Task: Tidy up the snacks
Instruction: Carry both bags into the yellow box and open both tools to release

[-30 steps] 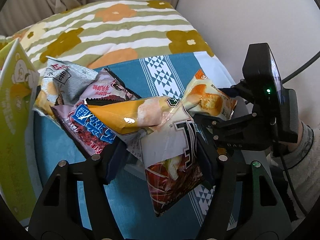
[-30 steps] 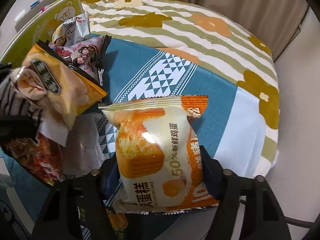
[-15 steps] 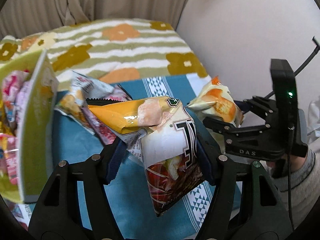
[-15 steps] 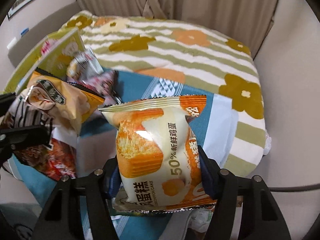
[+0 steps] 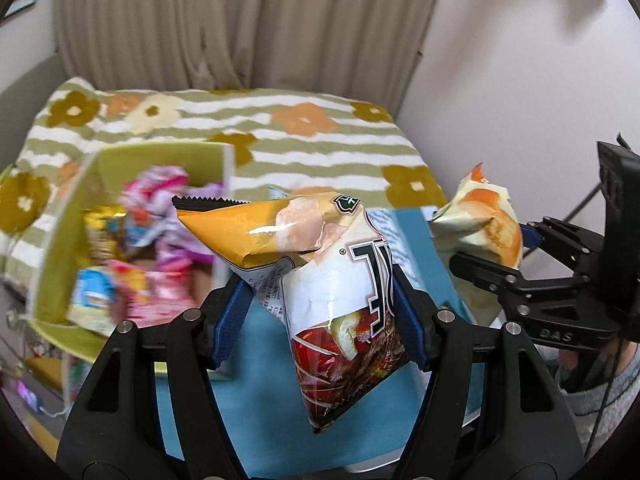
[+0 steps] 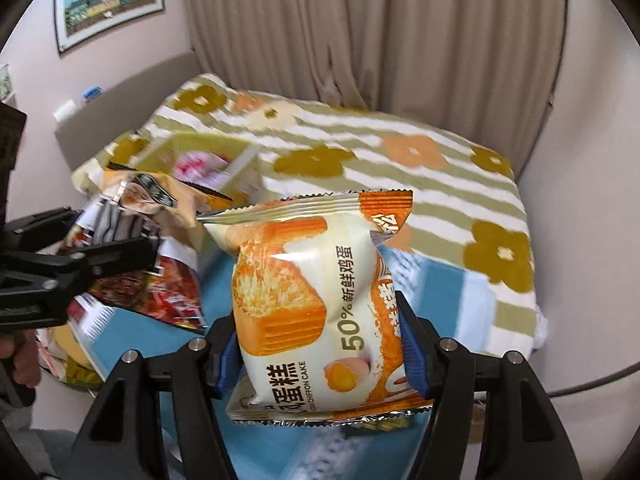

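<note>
Left wrist view: the left gripper (image 5: 320, 316) clamps two snack packets at once, a white-and-red chip bag (image 5: 344, 320) and a yellow packet (image 5: 256, 236) crumpled against it, both lifted clear above the blue cloth (image 5: 260, 408) on the bed. Toward the bed's left edge stands a green box (image 5: 64, 240), open on top and blurred, with pink and yellow snack packs (image 5: 160, 248) heaped inside. At the right edge of the picture the right gripper (image 5: 516, 256) carries an orange-and-cream cake packet (image 5: 480, 216); a grey sleeve (image 5: 600, 384) shows below it. Right wrist view: the right gripper (image 6: 320, 344) pinches the chiffon cake packet (image 6: 312, 292) between its blue pads (image 6: 412, 344), the packet upright and off the flowered bedspread (image 6: 400, 160). On the left, the left gripper (image 6: 80, 264) grasps its chip bag (image 6: 168, 296) and yellow packet (image 6: 160, 196), with the green box (image 6: 200, 152) blurred behind them near the bed's far left corner. Beige curtains (image 6: 360, 40) hang behind the bed.
</note>
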A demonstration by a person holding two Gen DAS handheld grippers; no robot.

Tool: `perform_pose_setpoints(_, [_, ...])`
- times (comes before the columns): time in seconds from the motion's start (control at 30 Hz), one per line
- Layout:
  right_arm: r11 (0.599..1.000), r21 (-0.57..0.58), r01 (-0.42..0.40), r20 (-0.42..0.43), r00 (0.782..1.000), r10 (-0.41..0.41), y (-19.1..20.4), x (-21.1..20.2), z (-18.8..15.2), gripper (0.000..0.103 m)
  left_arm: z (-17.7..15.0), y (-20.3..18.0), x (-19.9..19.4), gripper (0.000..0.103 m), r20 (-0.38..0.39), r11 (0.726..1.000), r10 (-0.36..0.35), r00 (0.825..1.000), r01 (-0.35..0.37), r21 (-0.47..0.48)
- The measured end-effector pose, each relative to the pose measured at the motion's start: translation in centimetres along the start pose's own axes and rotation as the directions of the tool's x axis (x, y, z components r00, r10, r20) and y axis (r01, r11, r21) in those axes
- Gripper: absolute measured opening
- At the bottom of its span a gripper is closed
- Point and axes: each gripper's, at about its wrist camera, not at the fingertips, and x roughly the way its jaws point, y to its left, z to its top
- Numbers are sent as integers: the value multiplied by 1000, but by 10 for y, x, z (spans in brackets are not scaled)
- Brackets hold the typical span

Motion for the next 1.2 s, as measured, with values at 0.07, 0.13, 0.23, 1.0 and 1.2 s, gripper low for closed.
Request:
perform_pose_setpoints(0.07, [1000, -6, -25, 28, 999, 25, 24, 0, 14, 61, 4, 27, -11, 63, 8, 1000, 20, 1000, -20, -4])
perform_pose_setpoints(0.13, [999, -5, -47, 45, 998, 47, 47, 5, 24, 61, 9, 54, -16, 63, 6, 999, 34, 999, -34, -10])
perform_pose_setpoints(0.23, [997, 21, -70, 56, 996, 68, 81, 18, 42, 61, 16, 98, -19, 63, -13, 999, 46, 999, -47, -22])
perform_pose_setpoints(1.0, [960, 280, 5, -111, 993, 27, 185, 130, 84, 61, 18, 250, 40, 103, -181, 998, 16, 983, -5, 60])
perform_pose_setpoints(1.2, [956, 293, 8, -130, 991, 32, 190, 140, 85, 61, 11, 253, 18, 103, -157, 999, 38, 987, -32, 39])
